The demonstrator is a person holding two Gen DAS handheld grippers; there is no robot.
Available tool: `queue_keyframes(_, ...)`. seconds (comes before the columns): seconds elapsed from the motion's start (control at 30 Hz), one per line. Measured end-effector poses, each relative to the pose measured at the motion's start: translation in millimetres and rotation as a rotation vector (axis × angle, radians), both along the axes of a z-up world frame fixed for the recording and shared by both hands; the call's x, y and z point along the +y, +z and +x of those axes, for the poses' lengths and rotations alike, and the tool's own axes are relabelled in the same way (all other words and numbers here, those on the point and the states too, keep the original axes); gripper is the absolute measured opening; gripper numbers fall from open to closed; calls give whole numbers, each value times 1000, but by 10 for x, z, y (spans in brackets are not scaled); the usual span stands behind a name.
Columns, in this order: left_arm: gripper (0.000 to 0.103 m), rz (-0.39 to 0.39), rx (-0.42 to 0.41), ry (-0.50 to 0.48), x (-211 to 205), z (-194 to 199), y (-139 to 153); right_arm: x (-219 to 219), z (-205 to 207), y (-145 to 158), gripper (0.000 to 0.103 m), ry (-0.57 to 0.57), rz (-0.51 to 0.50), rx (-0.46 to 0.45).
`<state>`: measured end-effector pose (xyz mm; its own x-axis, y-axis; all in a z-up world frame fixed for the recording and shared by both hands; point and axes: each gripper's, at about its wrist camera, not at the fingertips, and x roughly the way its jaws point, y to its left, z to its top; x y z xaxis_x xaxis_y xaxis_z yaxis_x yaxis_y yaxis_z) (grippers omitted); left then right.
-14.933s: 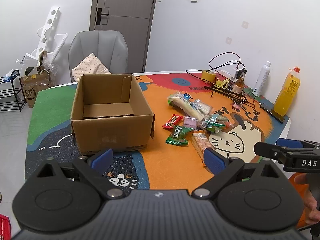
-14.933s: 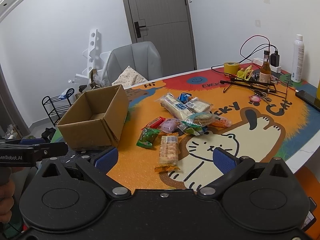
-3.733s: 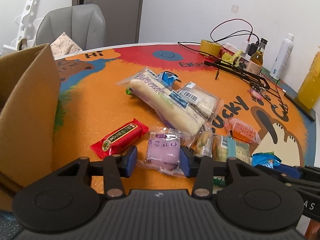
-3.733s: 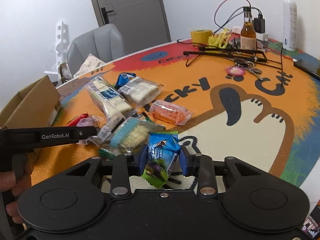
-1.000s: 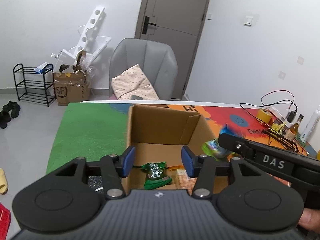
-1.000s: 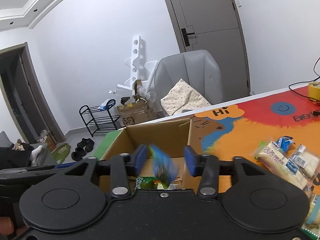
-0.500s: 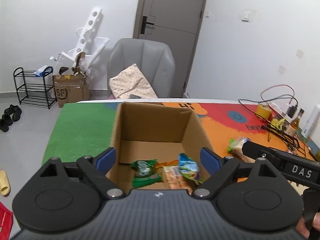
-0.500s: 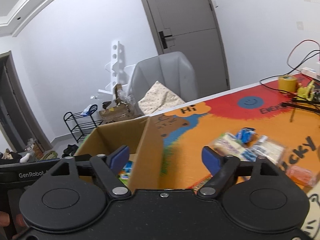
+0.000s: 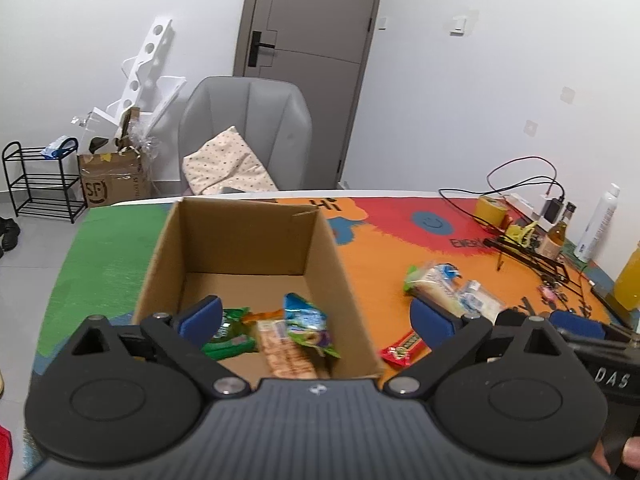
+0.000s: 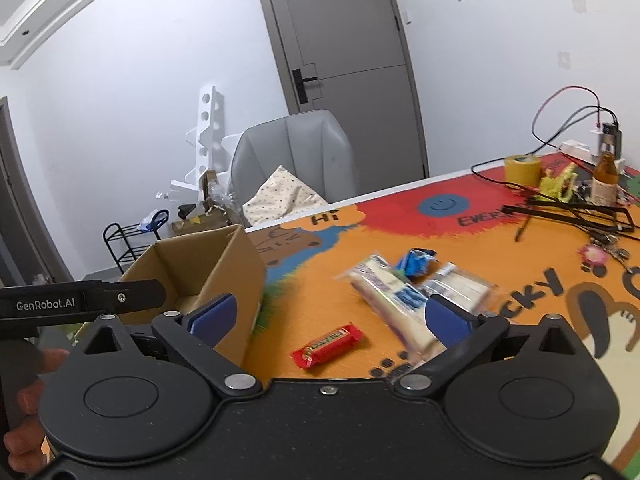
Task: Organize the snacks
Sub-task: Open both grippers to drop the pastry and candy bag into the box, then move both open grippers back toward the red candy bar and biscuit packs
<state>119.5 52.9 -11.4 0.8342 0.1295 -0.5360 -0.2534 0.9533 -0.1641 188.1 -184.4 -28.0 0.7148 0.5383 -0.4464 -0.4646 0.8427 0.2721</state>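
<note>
The cardboard box (image 9: 338, 280) stands open on the colourful mat, holding a green packet (image 9: 230, 338), an orange cracker pack (image 9: 286, 354) and a blue-green packet (image 9: 306, 326). My left gripper (image 9: 316, 318) hangs over the box's near end, its jaws still opening with nothing between them. My right gripper (image 10: 332, 314) sits to the right of the box (image 10: 236, 280), jaws still opening and empty, above a red bar (image 10: 328, 344). A long cake pack (image 10: 386, 302), a blue wrapper (image 10: 416, 262) and a clear pack (image 10: 460, 286) lie beyond it.
A grey chair (image 9: 244, 136) with a cushion stands behind the table. Tape roll (image 10: 522, 170), cables, a brown bottle (image 10: 606, 178), a white spray can (image 9: 596, 224) and a yellow juice bottle (image 9: 630, 280) crowd the far right. A shoe rack (image 9: 40, 184) stands on the floor at left.
Both grippers opened wide and dropped their snacks into the box. The right gripper swung right, away from the box toward the loose snacks; the left drifted slightly over the box.
</note>
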Motion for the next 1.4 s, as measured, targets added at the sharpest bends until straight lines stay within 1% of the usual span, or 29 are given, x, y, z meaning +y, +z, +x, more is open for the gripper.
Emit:
queue_keyframes(0.47, 100, 29, 29, -92, -493, 166, -40, -553, 58, -194, 103, -84, 4, 51)
queue_keyframes(0.83, 99, 38, 41, -179, -834, 341, -113, -767, 92, -334, 102, -118, -5, 84)
queue_keyframes(0.97, 98, 39, 49, -202, -916, 409, -164, -830, 137, -429, 98, -133, -2, 115)
queue_keyframes(1.07, 97, 41, 61, -211, -961, 465, -210, -850, 183, -531, 97, -137, -7, 143)
queue_keyframes(1.17, 97, 42, 71, -218, -992, 513, -253, -835, 224, -627, 92, -130, -8, 170)
queue_keyframes(1.3, 97, 42, 89, -227, -1023, 583, -332, -782, 286, -758, 90, -111, -17, 206)
queue_keyframes(1.37, 97, 44, 97, -231, -1034, 615, -369, -743, 317, -828, 83, -95, -24, 226)
queue_keyframes(1.4, 97, 44, 102, -233, -1043, 635, -391, -725, 334, -859, 82, -90, -29, 234)
